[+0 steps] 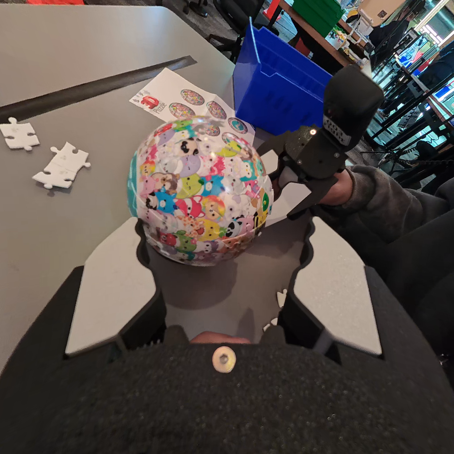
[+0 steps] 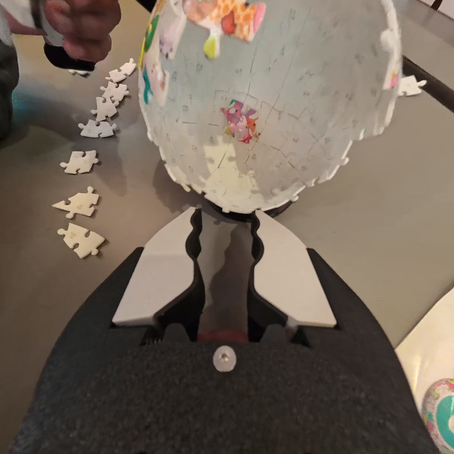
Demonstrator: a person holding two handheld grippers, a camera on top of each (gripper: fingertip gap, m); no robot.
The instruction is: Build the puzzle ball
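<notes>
The puzzle ball [image 1: 201, 191], covered in colourful cartoon animals, stands on the grey table [image 1: 61, 221]. In the right wrist view the ball [image 2: 282, 110] shows as an open shell with a white inner side, resting on a black stand [image 2: 235, 216]. My left gripper [image 1: 224, 227] is wide open, its fingertips on either side of the ball's lower part. My right gripper [image 2: 226, 212] is partly open and empty, its tips just short of the stand. It also shows in the left wrist view [image 1: 294, 177], close to the ball's right side. Several loose white pieces [image 2: 83, 162] lie to the left.
A blue bin [image 1: 277, 81] stands behind the ball, with a printed instruction sheet [image 1: 181, 98] beside it. Two loose pieces [image 1: 62, 167] lie at the far left. A dark gap [image 1: 98, 83] splits the tables. A hand [image 2: 83, 29] is at the top left. About 10 centimetres separates my left fingertips from my right.
</notes>
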